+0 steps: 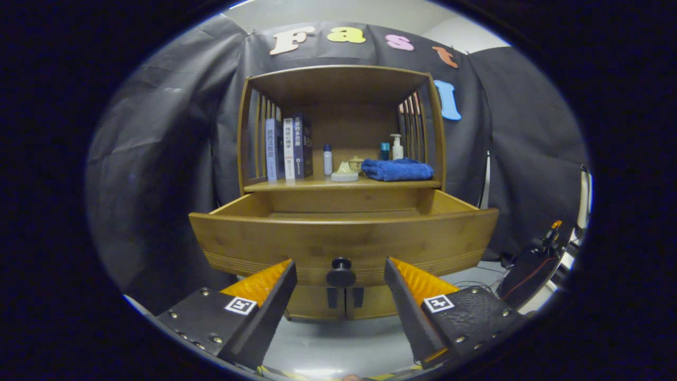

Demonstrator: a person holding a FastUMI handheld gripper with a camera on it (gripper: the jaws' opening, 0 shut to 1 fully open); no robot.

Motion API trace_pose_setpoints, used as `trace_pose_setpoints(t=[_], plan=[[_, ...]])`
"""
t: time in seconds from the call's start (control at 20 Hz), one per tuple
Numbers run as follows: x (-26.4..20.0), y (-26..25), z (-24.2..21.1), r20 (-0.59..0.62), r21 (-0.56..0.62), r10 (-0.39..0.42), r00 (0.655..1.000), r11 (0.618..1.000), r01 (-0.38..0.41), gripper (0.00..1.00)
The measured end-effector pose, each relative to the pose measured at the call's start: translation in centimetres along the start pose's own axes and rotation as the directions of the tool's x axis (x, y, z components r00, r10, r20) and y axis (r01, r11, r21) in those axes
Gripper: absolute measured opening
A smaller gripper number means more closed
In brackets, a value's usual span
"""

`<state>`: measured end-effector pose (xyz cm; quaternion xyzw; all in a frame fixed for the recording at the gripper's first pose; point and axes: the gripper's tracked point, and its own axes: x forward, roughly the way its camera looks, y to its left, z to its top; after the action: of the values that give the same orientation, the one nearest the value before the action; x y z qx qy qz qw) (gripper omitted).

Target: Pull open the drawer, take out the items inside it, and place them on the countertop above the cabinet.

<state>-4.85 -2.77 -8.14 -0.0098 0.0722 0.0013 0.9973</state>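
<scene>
The drawer (344, 241) of the wooden cabinet (341, 159) is seen pulled well out, its curved front panel facing the gripper (341, 270), whose fingers are spread wide apart and clamped on nothing. The round dark knob (341, 274) on the drawer front sits between the fingers, level with their tips, untouched by either. Whatever lies in the drawer is hidden behind the front panel, so its contents cannot be told; only the bare upper part of the inner walls is shown. The drawer is judged stiff and fairly heavy, being solid wood, and the knob would be the natural place to take hold if more travel were needed. On the counter (317, 184) above the drawer are stood several books (288, 148), a small bottle (328, 160), a pump bottle (396, 147), a pale lidded dish (345, 172) and a folded blue towel (398, 169); the towel is expected to be soft and light, the bottles smooth and easily tipped. Little free space is left on the counter, chiefly at its front edge. The cabinet rests on a pale smooth floor, with black cloth hung behind, and some dark equipment with cables (534, 264) is seen to the right.
</scene>
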Motion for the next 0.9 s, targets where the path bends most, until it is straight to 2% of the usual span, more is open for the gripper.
trace_pose_setpoints(t=[0.4, 0.55, 0.75, 0.9], plan=[[5.4, 0.9, -4.3, -0.068, 0.028, 0.006, 0.998, 1.0, -0.004, 0.99], [7.5, 0.9, -3.5, -0.034, 0.035, -0.002, 0.999, 0.999, 0.003, 0.99], [8.4, 1.6, -2.9, 0.019, 0.043, -0.019, 1.0, 0.999, 0.018, 0.98], [8.5, 2.4, -2.9, 0.036, 0.033, -0.018, 0.999, 0.999, 0.017, 1.0]])
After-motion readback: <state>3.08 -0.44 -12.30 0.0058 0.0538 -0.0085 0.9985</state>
